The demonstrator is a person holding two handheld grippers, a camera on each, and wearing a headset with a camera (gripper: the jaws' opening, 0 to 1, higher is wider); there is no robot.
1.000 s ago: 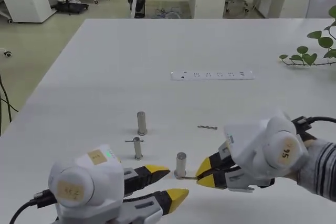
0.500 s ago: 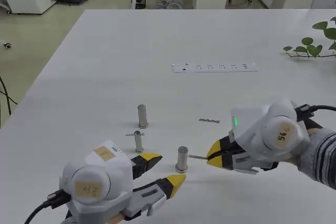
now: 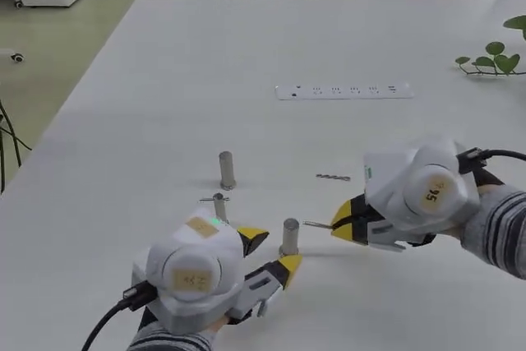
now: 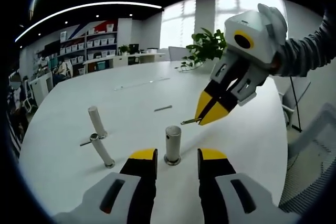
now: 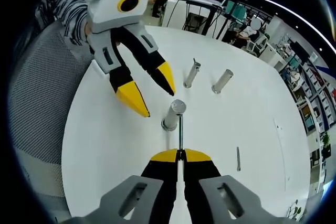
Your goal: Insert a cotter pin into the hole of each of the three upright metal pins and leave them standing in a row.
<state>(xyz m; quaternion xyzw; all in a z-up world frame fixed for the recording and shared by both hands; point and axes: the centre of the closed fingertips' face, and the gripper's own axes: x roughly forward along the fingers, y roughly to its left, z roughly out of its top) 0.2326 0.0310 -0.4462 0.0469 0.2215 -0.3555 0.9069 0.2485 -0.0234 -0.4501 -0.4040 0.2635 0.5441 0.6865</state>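
Steel-grey nearest pin [image 3: 289,237] stands upright on the desk [image 3: 246,80]; my right tool [image 3: 336,226] clamps a thin cotter pin [image 3: 316,224] pointing at it; left tool [image 3: 276,250] gapes.

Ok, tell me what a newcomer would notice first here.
The right gripper at centre-right, shut on a cotter pin aimed at the nearest metal pin. The left gripper sits open just before that pin. Behind stand the middle pin, already crossed by a cotter, and the far pin.
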